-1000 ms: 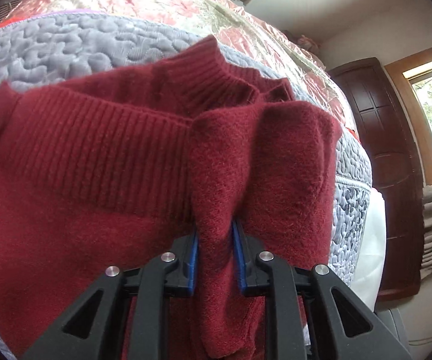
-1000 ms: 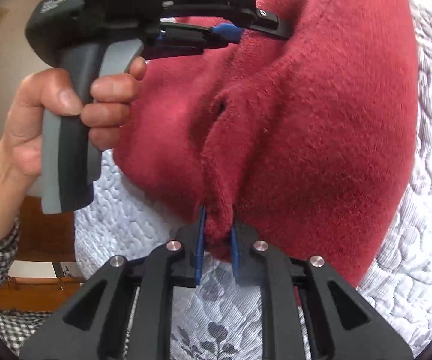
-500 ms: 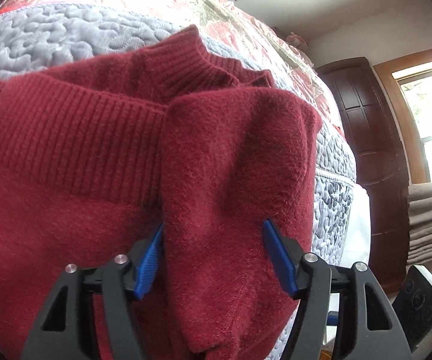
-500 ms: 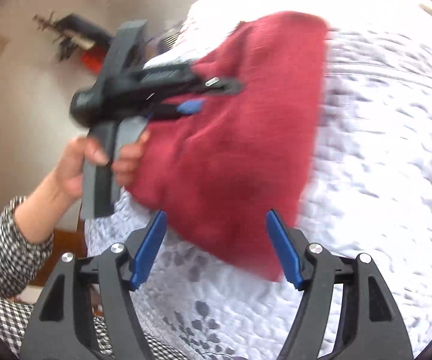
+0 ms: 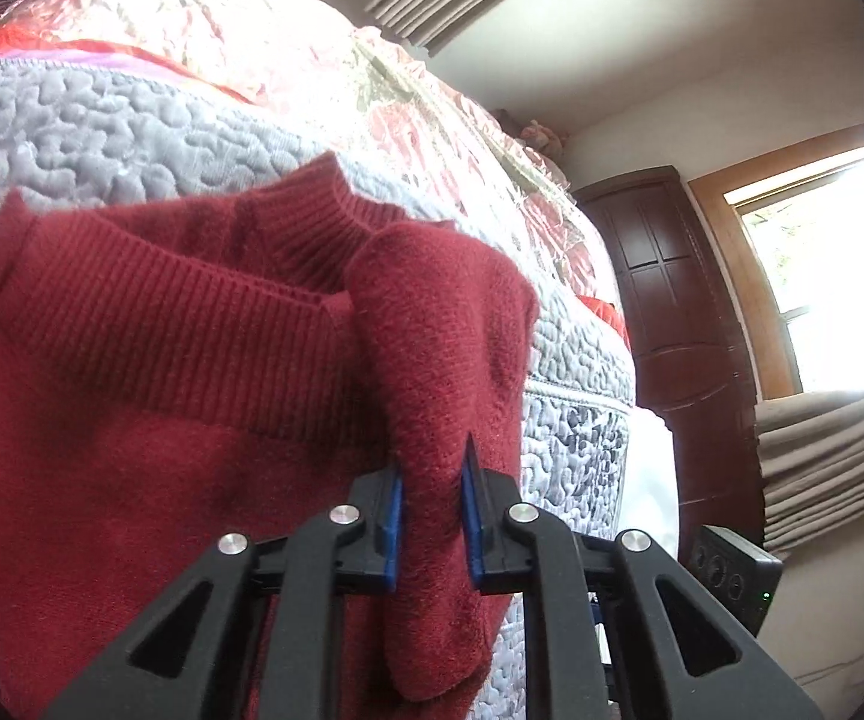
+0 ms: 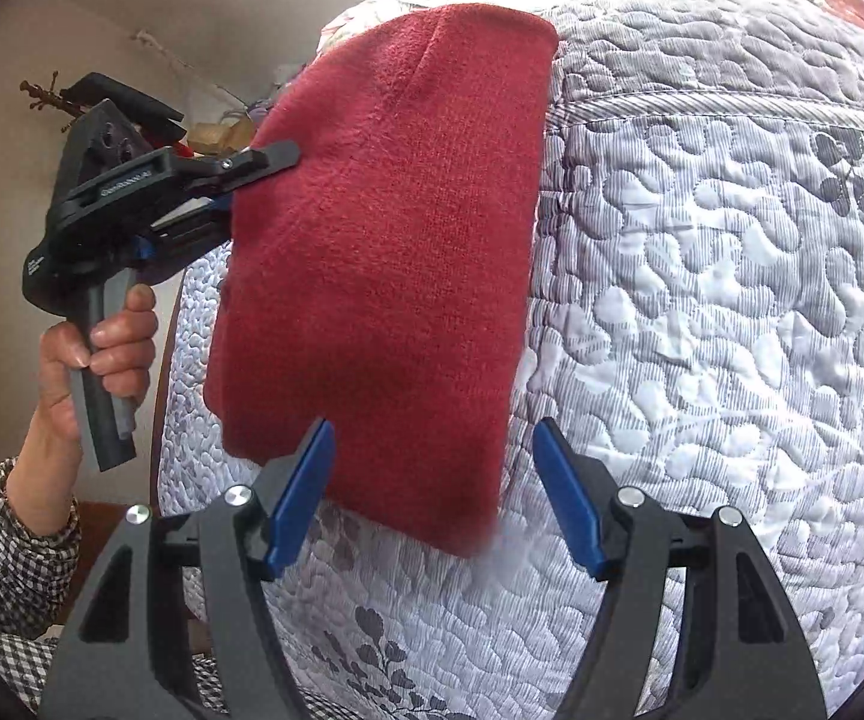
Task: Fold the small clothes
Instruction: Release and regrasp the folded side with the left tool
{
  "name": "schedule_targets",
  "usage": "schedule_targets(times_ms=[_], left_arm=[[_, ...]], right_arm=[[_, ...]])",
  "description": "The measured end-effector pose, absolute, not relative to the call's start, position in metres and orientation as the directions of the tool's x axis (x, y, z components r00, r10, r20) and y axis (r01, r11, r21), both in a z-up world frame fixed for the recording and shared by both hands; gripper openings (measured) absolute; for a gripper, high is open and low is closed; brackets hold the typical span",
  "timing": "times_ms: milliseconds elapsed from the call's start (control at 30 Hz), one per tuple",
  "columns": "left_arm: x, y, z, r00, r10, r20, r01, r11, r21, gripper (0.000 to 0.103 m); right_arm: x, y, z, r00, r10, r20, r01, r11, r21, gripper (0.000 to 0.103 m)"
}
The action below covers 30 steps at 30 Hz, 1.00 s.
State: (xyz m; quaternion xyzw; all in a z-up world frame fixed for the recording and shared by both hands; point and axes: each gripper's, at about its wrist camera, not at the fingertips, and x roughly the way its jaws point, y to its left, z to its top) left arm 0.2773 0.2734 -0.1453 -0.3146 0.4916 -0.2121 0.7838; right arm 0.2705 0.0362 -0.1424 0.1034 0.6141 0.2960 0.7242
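Pinching a fold of the red sweater (image 5: 180, 396), the left gripper (image 5: 432, 516) grips its edge on the quilt (image 6: 702, 300); the right gripper (image 6: 432, 498) gapes empty beside the sweater's near end. Sweater looks folded narrow already; a crosswise fold probably remains.

Dark red sweater (image 5: 132, 420) on a grey-white quilt (image 6: 702, 300) with leaf print; checked sleeve (image 6: 6, 564).

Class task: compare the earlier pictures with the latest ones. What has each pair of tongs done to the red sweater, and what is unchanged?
The left tongs opened half a second ago, then shut again on the red sweater. The right tongs, shut on its edge a second ago, let go and now stand open at its near edge. The sweater still lies folded on the grey quilt.
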Motion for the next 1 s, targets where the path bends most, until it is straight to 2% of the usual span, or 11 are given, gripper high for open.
schedule_targets(times_ms=[200, 333, 400, 500, 600, 667, 800, 867, 1000], left_arm=[[0.274, 0.316, -0.115, 0.469, -0.609, -0.640, 0.009, 0.728, -0.686, 0.014], [0.266, 0.371, -0.096, 0.554, -0.543, -0.631, -0.043, 0.738, -0.673, 0.001], [0.266, 0.398, -0.091, 0.576, -0.504, -0.644, -0.075, 0.752, -0.655, 0.001], [0.267, 0.417, -0.099, 0.551, -0.515, -0.656, -0.114, 0.733, -0.671, 0.003], [0.265, 0.395, -0.121, 0.482, -0.526, -0.701, -0.115, 0.755, -0.646, 0.013], [0.264, 0.372, -0.141, 0.424, -0.568, -0.705, -0.111, 0.740, -0.663, 0.034], [0.270, 0.325, -0.180, 0.302, -0.618, -0.726, -0.092, 0.739, -0.668, 0.046], [0.276, 0.311, -0.192, 0.285, -0.625, -0.727, -0.095, 0.736, -0.670, 0.059], [0.288, 0.296, -0.205, 0.275, -0.645, -0.713, -0.103, 0.718, -0.689, 0.072]], right_arm=[[0.270, 0.047, -0.144, 0.064, 0.559, -0.827, -0.314, 0.797, 0.515, 0.069], [0.269, 0.057, -0.147, 0.058, 0.555, -0.830, -0.329, 0.795, 0.509, 0.069], [0.270, 0.064, -0.149, 0.048, 0.555, -0.831, -0.335, 0.793, 0.510, 0.069], [0.270, 0.080, -0.151, 0.045, 0.544, -0.838, -0.350, 0.794, 0.497, 0.069], [0.272, 0.090, -0.152, 0.035, 0.546, -0.837, -0.349, 0.791, 0.502, 0.069], [0.273, 0.095, -0.150, 0.035, 0.536, -0.844, -0.353, 0.796, 0.491, 0.069], [0.276, 0.096, -0.156, 0.035, 0.526, -0.850, -0.352, 0.802, 0.482, 0.069], [0.276, 0.093, -0.157, 0.032, 0.522, -0.852, -0.346, 0.806, 0.481, 0.069], [0.277, 0.096, -0.163, 0.024, 0.517, -0.856, -0.345, 0.808, 0.478, 0.069]])
